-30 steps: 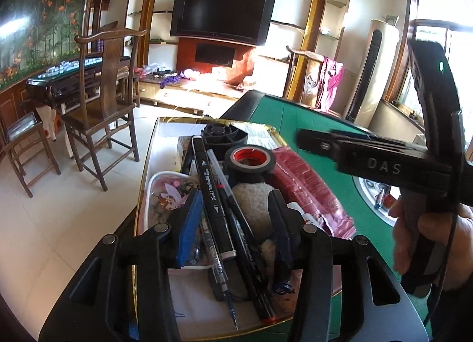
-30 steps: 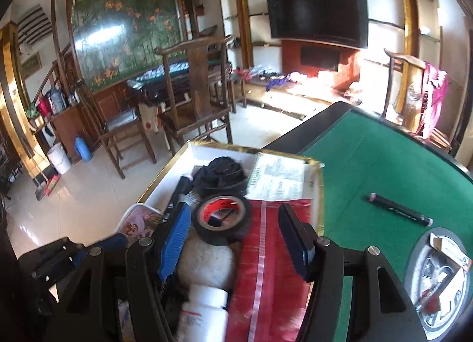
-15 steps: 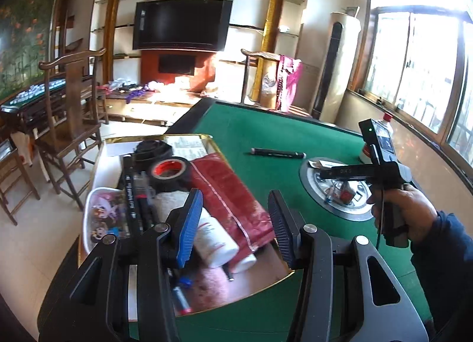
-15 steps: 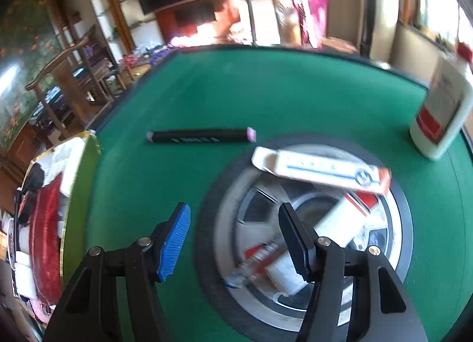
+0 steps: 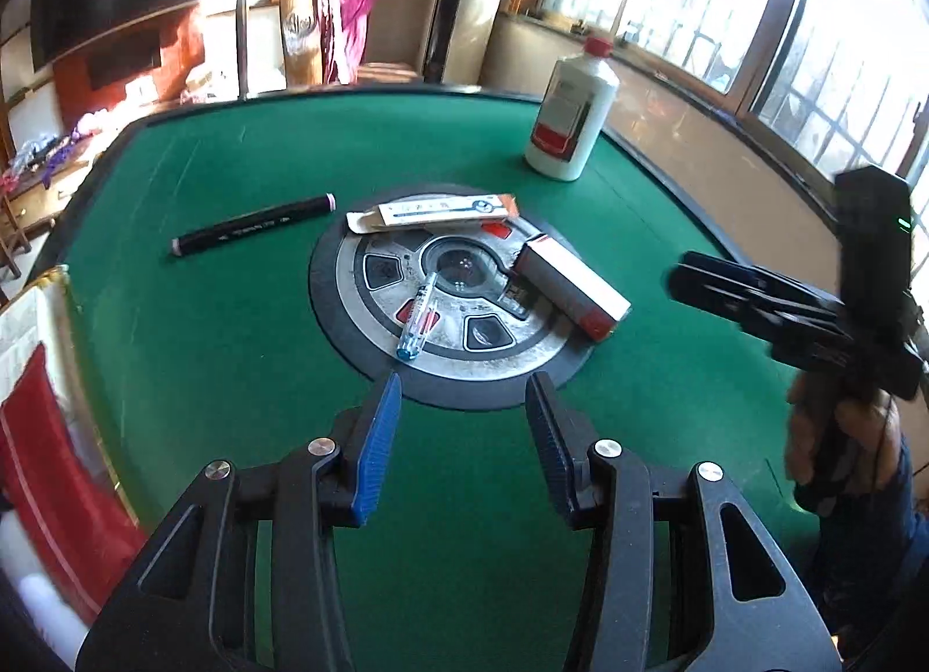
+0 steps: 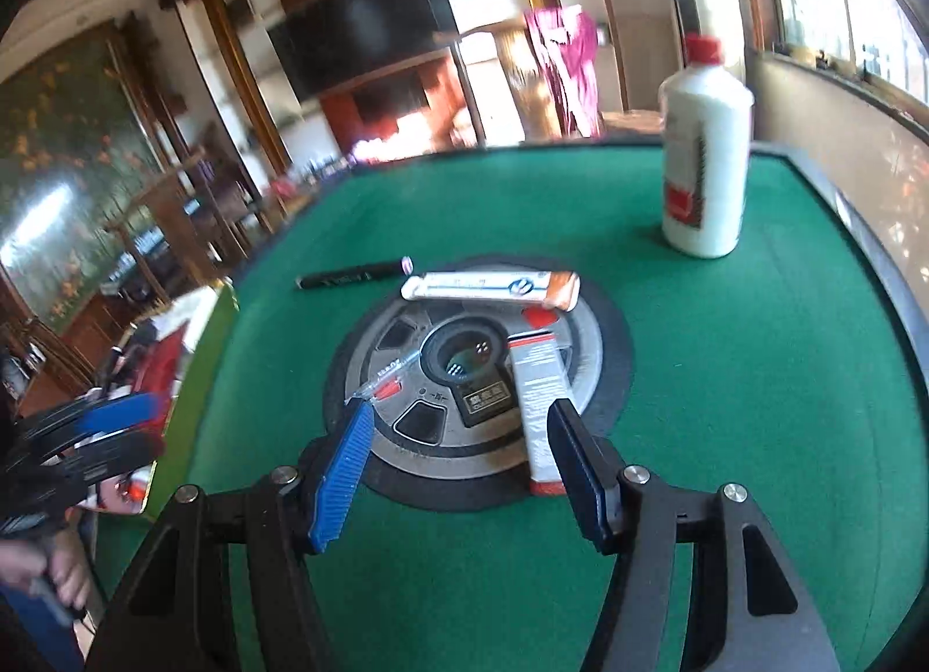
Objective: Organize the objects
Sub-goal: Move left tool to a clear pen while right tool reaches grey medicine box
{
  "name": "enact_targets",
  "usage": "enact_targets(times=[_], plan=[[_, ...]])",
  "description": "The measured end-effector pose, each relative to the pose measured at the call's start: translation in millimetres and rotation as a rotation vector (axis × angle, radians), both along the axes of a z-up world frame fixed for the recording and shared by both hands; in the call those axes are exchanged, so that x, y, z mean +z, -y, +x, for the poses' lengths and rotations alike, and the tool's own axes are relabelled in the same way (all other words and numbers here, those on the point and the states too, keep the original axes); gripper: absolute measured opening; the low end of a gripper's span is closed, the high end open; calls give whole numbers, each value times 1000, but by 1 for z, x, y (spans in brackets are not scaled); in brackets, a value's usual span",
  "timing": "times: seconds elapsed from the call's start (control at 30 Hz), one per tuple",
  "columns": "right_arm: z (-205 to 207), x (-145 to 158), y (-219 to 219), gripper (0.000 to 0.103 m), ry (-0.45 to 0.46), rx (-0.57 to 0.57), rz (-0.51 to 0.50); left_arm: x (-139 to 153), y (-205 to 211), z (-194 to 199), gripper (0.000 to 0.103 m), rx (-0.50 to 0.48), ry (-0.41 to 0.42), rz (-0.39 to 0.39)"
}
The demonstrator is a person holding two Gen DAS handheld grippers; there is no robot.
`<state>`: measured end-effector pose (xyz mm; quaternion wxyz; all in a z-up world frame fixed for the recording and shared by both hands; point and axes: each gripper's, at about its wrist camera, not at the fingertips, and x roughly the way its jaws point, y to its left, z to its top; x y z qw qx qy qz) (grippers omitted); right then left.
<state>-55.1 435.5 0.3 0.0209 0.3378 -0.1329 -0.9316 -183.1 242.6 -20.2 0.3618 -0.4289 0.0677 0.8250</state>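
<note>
Green felt covers the surface (image 5: 232,358), and the loose things still to be organized lie gathered at its middle, on and around the round metal hub (image 5: 453,300) set into it. A red-and-white carton (image 5: 572,286) lies flat across the hub's right rim, a long white-and-orange box (image 5: 432,210) with its flap open rests on the far rim, and a clear pen with a blue end (image 5: 419,316) lies slantwise on the metal near the hub's front. A black marker (image 5: 252,226) lies on the felt just left of the hub, apart from it, and a white bottle with a red cap (image 5: 572,117) stands upright farther back on the right. The left claw (image 5: 461,439) hangs just short of the hub's near rim with nothing between its blue-padded fingers; its jaws are closing from a middling gap, probably narrowing toward the slim pen that lies straight ahead. The right claw (image 6: 458,477) stands moderately wide and empty, its right finger overlapping the near end of the carton in its own view, which suggests it is lining up on that box. At the left edge sits the gold-rimmed tray (image 5: 72,335), already holding red packaging, seemingly the place these things are bound for.
</note>
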Motion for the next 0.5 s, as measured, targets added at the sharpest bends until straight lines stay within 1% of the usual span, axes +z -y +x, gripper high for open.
enact_targets(times=[0.07, 0.13, 0.17, 0.23, 0.3, 0.37, 0.5], plan=[[6, -1, -13, 63, -24, -24, -9, -17, -25, -23, 22, -25, 73, -64], [2, -5, -29, 63, -18, -54, -39, -27, -37, -39, 22, 12, 86, -85], [1, -7, -37, 63, -18, -68, -74, -29, -42, -46, 22, 21, 112, -81], [-2, -10, -46, 63, -12, -65, -139, -33, -48, -52, 22, 40, 115, -84], [0, -13, -48, 63, -3, -59, -152, -34, -54, -57, 22, 33, 122, -91], [0, -14, -47, 63, -4, -52, -172, -39, -62, -65, 22, 43, 123, -123], [2, -16, -42, 63, -2, -40, -173, -48, -73, -75, 22, 68, 91, -188]])
